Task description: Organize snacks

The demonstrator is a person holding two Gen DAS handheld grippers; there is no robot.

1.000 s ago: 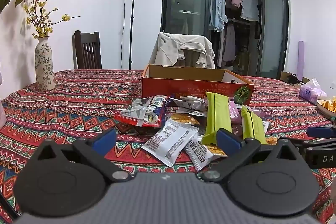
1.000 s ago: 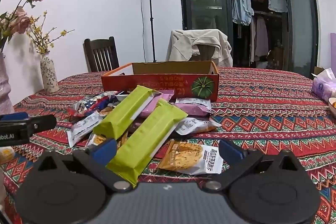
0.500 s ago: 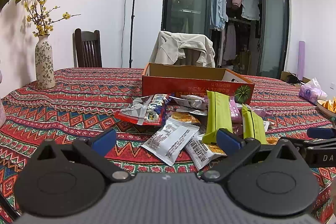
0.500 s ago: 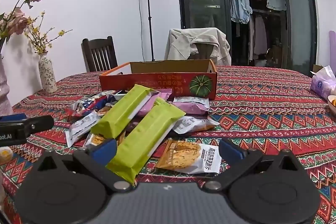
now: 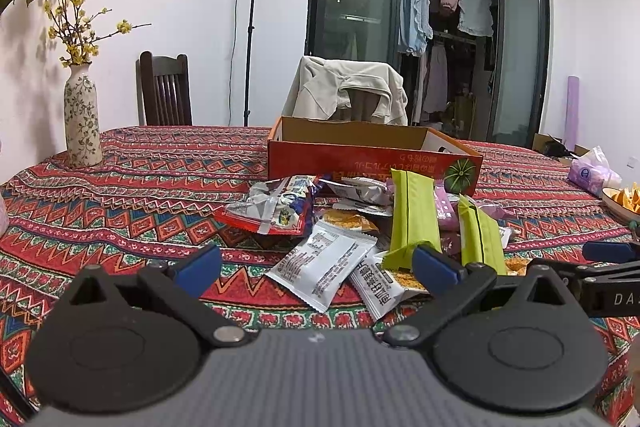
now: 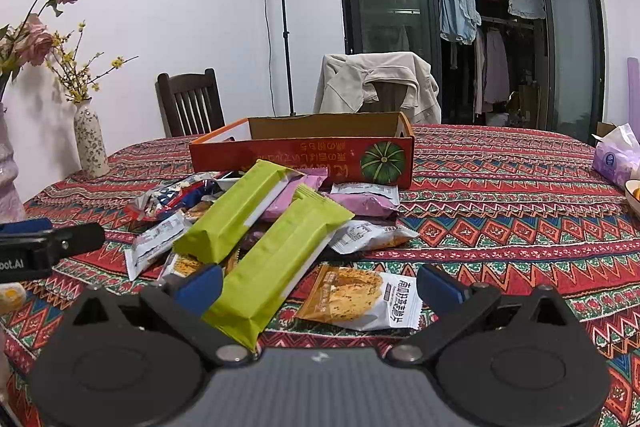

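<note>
Both pairs of blue-tipped fingers stand wide apart and hold nothing. Ahead of the left gripper [image 5: 316,263] lies a loose heap of snack packets on the patterned red tabletop [image 5: 140,187]; between its fingers sits a flat white foil packet with printed text [image 5: 320,261], and the near end of a long lime-green wrapped bar [image 5: 412,223] rests just above its right fingertip. Beyond the heap stands the open red cardboard box with a green pumpkin print [image 5: 372,159], seemingly empty.

The right gripper [image 6: 320,285] faces the same heap: a second lime-green bar [image 6: 276,259] crosses its left fingertip, and an orange-and-white biscuit packet [image 6: 360,299] lies alone between its fingers.

The step in hand looks like a first pick. The lone biscuit packet is probably the easiest: lower the right fingers so that they straddle its short sides, pinch near the middle, and lift clear before carrying it over the box wall. Flat foil slips, so close squarely.
</note>
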